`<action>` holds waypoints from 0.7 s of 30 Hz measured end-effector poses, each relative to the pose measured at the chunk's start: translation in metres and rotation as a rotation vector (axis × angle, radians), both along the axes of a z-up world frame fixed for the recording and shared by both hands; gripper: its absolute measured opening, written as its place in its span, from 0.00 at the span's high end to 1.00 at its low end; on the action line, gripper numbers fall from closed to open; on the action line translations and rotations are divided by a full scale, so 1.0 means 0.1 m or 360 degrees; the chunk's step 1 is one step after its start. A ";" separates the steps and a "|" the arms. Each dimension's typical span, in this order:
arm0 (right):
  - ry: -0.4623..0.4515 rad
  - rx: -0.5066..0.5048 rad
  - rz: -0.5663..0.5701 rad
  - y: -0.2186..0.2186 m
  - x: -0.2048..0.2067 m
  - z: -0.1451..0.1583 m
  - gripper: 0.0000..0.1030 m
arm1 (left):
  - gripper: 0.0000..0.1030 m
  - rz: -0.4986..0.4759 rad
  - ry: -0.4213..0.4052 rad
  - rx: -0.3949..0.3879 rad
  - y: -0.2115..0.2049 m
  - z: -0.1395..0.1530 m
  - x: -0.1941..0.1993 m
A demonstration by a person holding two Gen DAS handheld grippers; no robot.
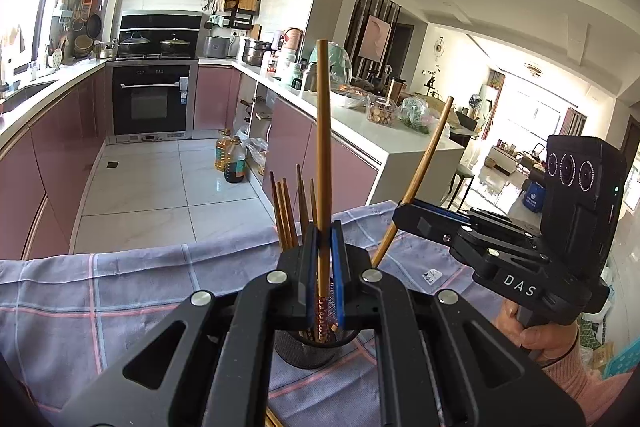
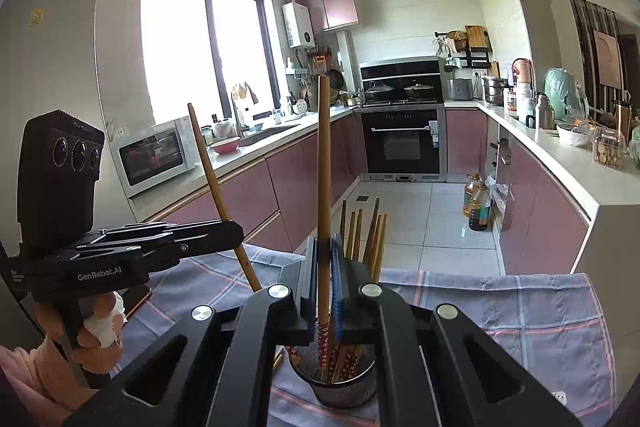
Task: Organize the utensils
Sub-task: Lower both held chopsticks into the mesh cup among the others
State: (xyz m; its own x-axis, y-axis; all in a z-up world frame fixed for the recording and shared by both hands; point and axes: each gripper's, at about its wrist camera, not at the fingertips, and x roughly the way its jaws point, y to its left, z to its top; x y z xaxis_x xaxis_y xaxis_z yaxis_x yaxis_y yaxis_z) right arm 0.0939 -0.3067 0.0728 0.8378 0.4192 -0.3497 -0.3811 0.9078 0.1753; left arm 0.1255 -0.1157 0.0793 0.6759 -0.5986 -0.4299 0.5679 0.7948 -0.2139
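A black mesh cup (image 1: 304, 351) (image 2: 344, 393) stands on a plaid cloth and holds several wooden chopsticks (image 1: 286, 211) (image 2: 372, 235), tips up. My left gripper (image 1: 324, 239) (image 2: 236, 227) is shut on one upright chopstick (image 1: 322, 131) (image 2: 208, 163). Its red patterned end reaches down into the cup. My right gripper (image 2: 324, 251) (image 1: 402, 211) is shut on another chopstick (image 2: 324, 155) (image 1: 430, 151), and that lower end also sits in the cup. Both grippers hover just above the cup's rim, one on each side. A hand holds each gripper's handle.
The grey-blue plaid cloth (image 1: 120, 299) (image 2: 520, 307) covers the table, whose far edge drops to a tiled kitchen floor. Oil bottles (image 1: 230, 159) stand on the floor by the pink cabinets. A microwave (image 2: 154, 155) sits on the counter at the left.
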 end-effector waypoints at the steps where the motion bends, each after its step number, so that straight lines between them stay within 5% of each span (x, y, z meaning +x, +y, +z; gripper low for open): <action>1: 0.0004 0.0000 -0.0001 0.00 0.01 -0.01 0.95 | 0.93 -0.0006 0.0006 0.0003 -0.01 -0.01 0.02; 21: 0.0115 -0.0025 -0.0021 0.03 0.19 -0.20 0.95 | 0.93 0.0007 0.0099 0.0138 -0.18 -0.28 0.19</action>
State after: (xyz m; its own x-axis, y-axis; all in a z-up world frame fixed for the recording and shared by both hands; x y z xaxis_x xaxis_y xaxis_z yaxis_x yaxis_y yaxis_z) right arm 0.1128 -0.3039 0.0532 0.8155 0.4024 -0.4159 -0.3561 0.9154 0.1876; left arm 0.1446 -0.1335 0.0512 0.6491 -0.5543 -0.5210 0.5521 0.8144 -0.1787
